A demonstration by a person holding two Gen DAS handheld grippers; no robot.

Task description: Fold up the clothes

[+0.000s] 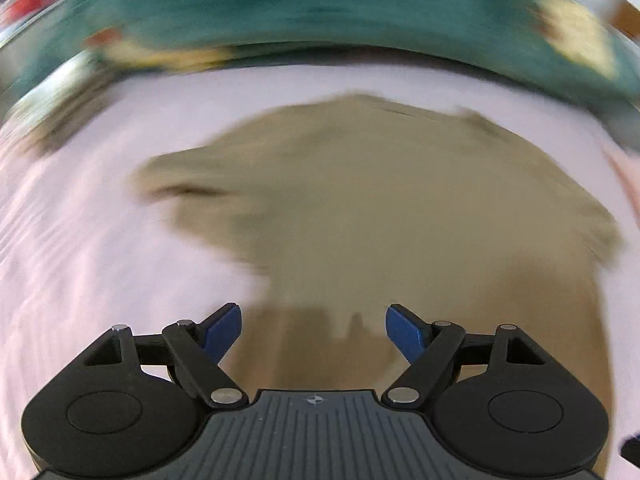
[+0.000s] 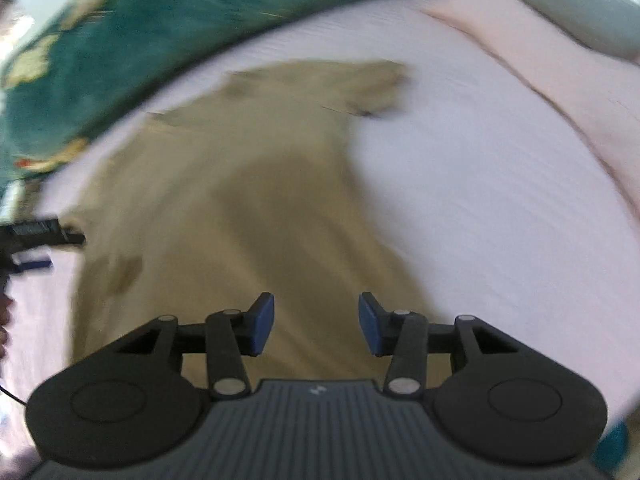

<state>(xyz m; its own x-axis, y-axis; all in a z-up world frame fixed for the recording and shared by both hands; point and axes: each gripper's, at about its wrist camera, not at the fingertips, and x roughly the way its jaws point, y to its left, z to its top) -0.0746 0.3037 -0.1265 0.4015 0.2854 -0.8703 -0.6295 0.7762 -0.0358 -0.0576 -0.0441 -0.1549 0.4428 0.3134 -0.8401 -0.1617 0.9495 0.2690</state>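
Although both pictures are blurred, the khaki garment (image 1: 384,208) is easy to find: it lies spread on the bed (image 1: 80,272), on a pale pink sheet, with a green patterned blanket (image 1: 320,4) beyond its far edge. It looks like a shirt or similar top, but the blur does not let me say which piece it is.

The left gripper (image 1: 314,334) hangs over the near part of the cloth with its jaws wide apart and nothing between them. The right gripper (image 2: 316,324) is also released; its jaws stand apart over the garment and no cloth is caught in them. At the left edge of the right wrist view, the other gripper shows beside the garment's side.

I judge the cloth to be light, thin and quite limp. It will not keep any shape when lifted; it will sag and drag, and a pinch of one layer can slip or pull a wrinkle across the whole piece. It is not fragile, so a firm pinch is safe. The best places to take hold are probably the corners or the hem edges, where the fabric is doubled and thicker. Two matching corners, one for each gripper, should let the fold come over evenly.
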